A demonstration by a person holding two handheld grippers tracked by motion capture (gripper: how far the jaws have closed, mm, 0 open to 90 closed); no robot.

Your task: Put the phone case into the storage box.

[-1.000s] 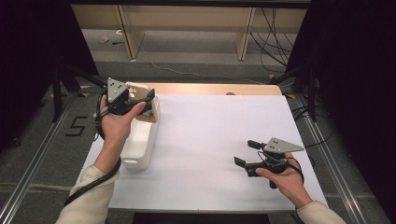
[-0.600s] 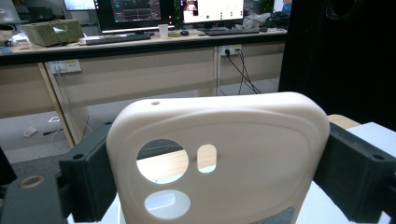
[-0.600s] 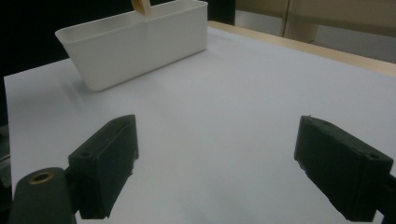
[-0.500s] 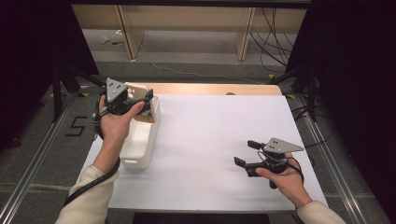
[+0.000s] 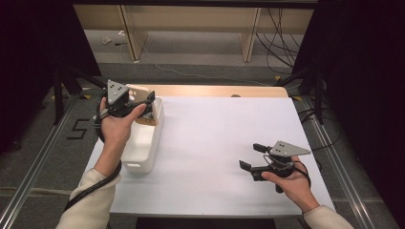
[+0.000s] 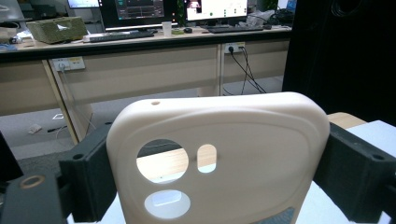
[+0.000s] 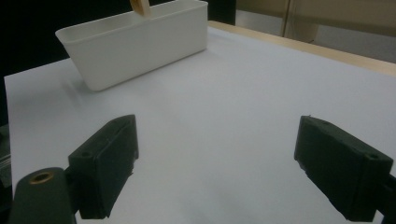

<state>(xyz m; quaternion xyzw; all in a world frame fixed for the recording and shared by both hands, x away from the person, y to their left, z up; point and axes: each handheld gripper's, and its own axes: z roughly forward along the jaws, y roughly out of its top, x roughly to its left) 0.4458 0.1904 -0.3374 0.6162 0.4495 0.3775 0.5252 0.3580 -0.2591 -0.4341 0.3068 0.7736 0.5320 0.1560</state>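
Observation:
A cream phone case (image 6: 266,154) with camera cut-outs stands upright between the jaws of my left gripper (image 6: 220,179), which is shut on its two side edges. In the high view that left gripper (image 5: 147,107) hovers over the far end of a white plastic bin (image 5: 143,152) at the table's left side, and the case (image 5: 138,90) shows pale beside the fingers. My right gripper (image 5: 251,156) is held low over the white table (image 5: 215,133) at the near right, open with nothing between its jaws. From the right gripper (image 7: 229,172) I look across at the bin (image 7: 135,42).
A strip of bare wood (image 5: 210,90) runs along the table's far edge. Metal rails (image 5: 344,167) flank the table on both sides. Behind it stand desks with cables (image 5: 282,38) on the floor. The bin's wall rises well above the tabletop.

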